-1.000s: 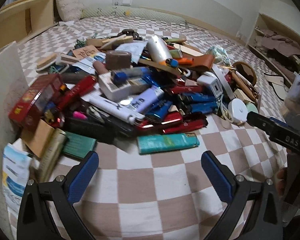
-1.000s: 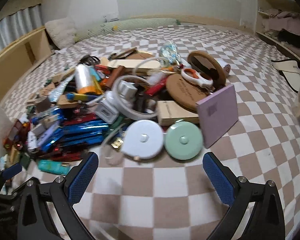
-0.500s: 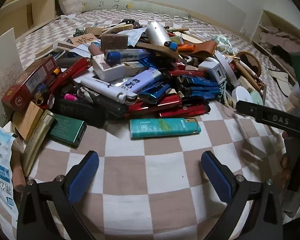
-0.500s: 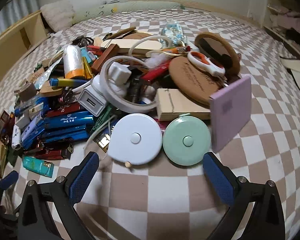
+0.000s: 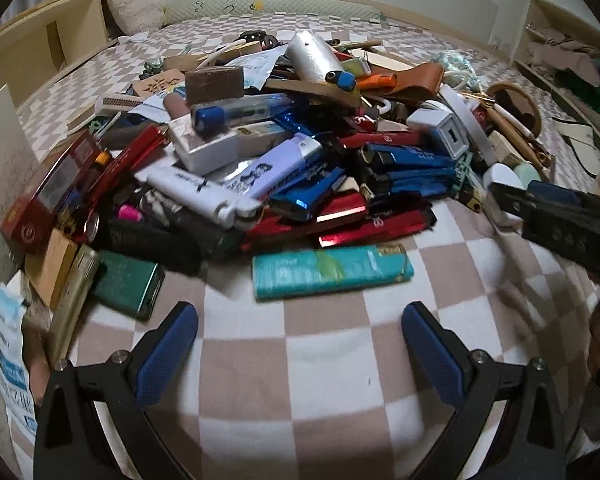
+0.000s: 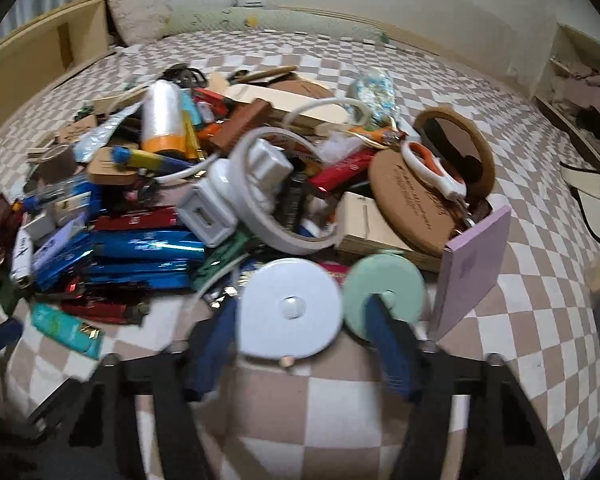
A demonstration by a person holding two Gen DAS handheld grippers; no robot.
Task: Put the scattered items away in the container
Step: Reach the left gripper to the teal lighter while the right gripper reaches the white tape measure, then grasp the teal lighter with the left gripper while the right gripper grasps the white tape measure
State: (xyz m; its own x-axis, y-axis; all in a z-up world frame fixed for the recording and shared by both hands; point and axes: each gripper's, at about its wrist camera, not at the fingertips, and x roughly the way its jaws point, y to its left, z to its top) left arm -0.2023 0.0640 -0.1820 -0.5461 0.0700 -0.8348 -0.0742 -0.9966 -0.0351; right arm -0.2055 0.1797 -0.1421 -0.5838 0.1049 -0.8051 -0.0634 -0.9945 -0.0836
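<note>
— Looking along my left gripper point(image 5: 300, 344) first: what do you want to know?

— How do its jaws stand?

— Wide apart, with only the checked bedcover point(image 5: 332, 368) between the blue pads. Nothing is held.

— And the scattered things?

— They lie in one heap point(image 5: 284, 152) on the bed. I'll place everything from the teal lighter point(image 5: 332, 272), which lies flat at the heap's near edge, just beyond my left fingertips and apart from them. Behind it are red and blue lighters stacked across each other; to its left a dark green lighter point(image 5: 128, 284); to its far right my right gripper point(image 5: 556, 216) reaches in at the edge of the heap.

— Any container there?

— A pale flat panel point(image 5: 0, 168) stands at the far left of the lighter; I cannot tell what it is.

— Now the right wrist view.

— My right gripper's point(image 6: 300, 344) jaws have just been closing, and the white round tape measure point(image 6: 290, 308) sits between them. The left pad looks to lie against its rim; the right pad stands at its other side, in front of the green round tape measure point(image 6: 384, 292). The frame is blurred, so I cannot say the pads truly press it.

— Where is the teal lighter point(image 6: 66, 330) from here?

— Low on the left, well apart from the white tape measure. The green tape measure is just beside the white one, on the side away from the lighter, with a pink notepad point(image 6: 472, 272) standing beyond it.
</note>
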